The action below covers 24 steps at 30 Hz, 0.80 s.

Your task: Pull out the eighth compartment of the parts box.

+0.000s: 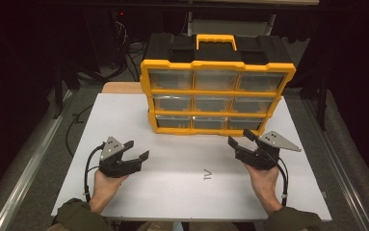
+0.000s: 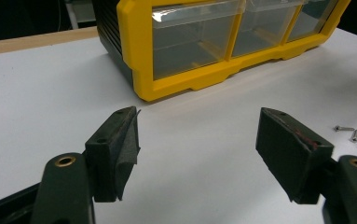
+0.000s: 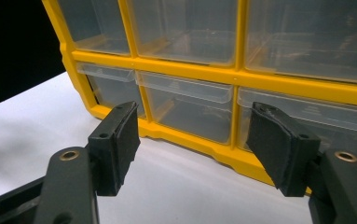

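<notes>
A white bench (image 1: 124,110) carried everything, its far edge meeting a strip of bare wood and its side edges giving way to grey floor. Toward the far edge, a little right of centre, stood a yellow-framed organizer (image 1: 217,96) with a black body, a yellow handle on top and three rows of three clear drawers facing the person; its foot sat well inside the bench, leaving a broad bare band to its left and a narrower one to its right. The whole near half of the bench lay open in front of it. The left gripper (image 1: 138,150) was held in the person's left hand (image 1: 106,186) over the near-left part of the bench, well apart from the organizer, its jaws spread wide with nothing between them; in the left gripper view they framed bare white surface below the organizer's lower left corner (image 2: 143,93). The right gripper (image 1: 241,137) was held in the right hand (image 1: 264,182) near the bench's right edge, just in front of the organizer's lower right corner, its jaws likewise gaping and empty, and in the right gripper view they pointed at the bottom row of drawers (image 3: 185,107). Between the two grippers, on the open near-centre surface, lay three small screws (image 1: 207,174), close together and touched by nothing, clear room all round them.
</notes>
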Tool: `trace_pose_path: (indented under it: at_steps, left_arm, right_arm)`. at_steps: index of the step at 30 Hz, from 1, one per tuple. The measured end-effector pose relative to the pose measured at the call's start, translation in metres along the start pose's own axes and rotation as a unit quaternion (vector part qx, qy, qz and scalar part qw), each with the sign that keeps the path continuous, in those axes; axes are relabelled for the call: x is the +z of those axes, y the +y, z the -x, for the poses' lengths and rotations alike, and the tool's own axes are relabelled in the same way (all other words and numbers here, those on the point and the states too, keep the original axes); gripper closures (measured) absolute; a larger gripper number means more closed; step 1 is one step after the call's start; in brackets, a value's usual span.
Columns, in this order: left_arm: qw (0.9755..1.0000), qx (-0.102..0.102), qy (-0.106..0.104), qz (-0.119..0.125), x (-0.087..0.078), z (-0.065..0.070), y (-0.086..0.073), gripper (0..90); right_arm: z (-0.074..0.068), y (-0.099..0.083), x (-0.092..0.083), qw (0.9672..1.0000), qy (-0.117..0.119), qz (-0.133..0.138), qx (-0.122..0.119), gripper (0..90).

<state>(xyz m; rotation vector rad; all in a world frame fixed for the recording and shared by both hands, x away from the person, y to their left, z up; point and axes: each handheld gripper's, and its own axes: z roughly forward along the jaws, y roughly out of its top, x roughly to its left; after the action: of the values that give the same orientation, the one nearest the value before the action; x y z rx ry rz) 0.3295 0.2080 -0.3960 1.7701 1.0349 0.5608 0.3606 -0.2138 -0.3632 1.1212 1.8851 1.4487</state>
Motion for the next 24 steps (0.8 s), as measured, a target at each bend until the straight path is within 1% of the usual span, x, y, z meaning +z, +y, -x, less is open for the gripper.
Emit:
trace_pose_path:
  at_steps: [1,2,4,6,9,11,15,16,18,19,20,21,24]
  left_arm:
    - [1.0,0.001,0.001,-0.001,0.0,0.0,0.0,30.4]
    - [1.0,0.001,0.001,-0.001,0.0,0.0,0.0,30.5]
    - [1.0,0.001,0.001,-0.002,0.0,0.0,0.0,30.5]
    - [1.0,0.002,0.001,-0.002,0.0,0.0,0.0,30.5]
    - [1.0,0.002,0.002,-0.003,0.0,0.0,0.0,30.5]
    - [1.0,0.002,0.002,-0.003,0.0,0.0,0.0,30.6]
    - [1.0,0.002,0.003,-0.003,0.0,0.0,0.0,30.7]
    - [1.0,0.002,0.003,-0.003,0.0,0.0,0.0,30.7]
    - [1.0,0.002,0.003,-0.003,0.001,0.0,0.0,30.7]
    - [1.0,0.002,0.002,-0.003,0.0,0.0,0.0,30.7]
    - [1.0,0.002,0.002,-0.003,0.0,0.0,0.0,30.6]
    - [1.0,0.002,-0.003,0.001,0.0,0.001,0.0,30.6]
    - [1.0,0.005,-0.004,0.001,0.0,0.001,0.0,30.6]
  right_arm:
    - [-0.002,0.002,0.002,0.9999,-0.008,-0.004,-0.006,36.2]
    - [-0.002,0.002,0.002,0.9999,-0.008,-0.004,-0.006,36.2]
    - [-0.004,0.005,0.006,0.9997,-0.013,-0.014,-0.014,36.1]
    - [-0.005,0.006,0.007,0.9997,-0.013,-0.017,-0.015,36.0]
    - [-0.007,0.01,0.014,0.9994,-0.008,-0.021,-0.024,35.4]
    - [-0.008,0.011,0.015,0.9994,-0.009,-0.022,-0.024,35.5]
    - [-0.008,0.013,0.02,0.9992,-0.009,-0.024,-0.031,37.5]
    - [-0.008,0.015,0.023,0.9991,-0.01,-0.029,-0.029,38.3]
    - [-0.008,0.015,0.024,0.9991,-0.009,-0.028,-0.03,38.9]
    - [-0.007,0.016,0.026,0.9989,-0.01,-0.03,-0.034,39.5]
    - [-0.007,0.016,0.026,0.9989,-0.01,-0.03,-0.034,39.5]
    - [-0.008,0.018,0.029,0.9989,-0.011,-0.032,-0.033,40.1]
    - [-0.009,0.02,0.033,0.9982,-0.011,-0.04,-0.044,40.7]
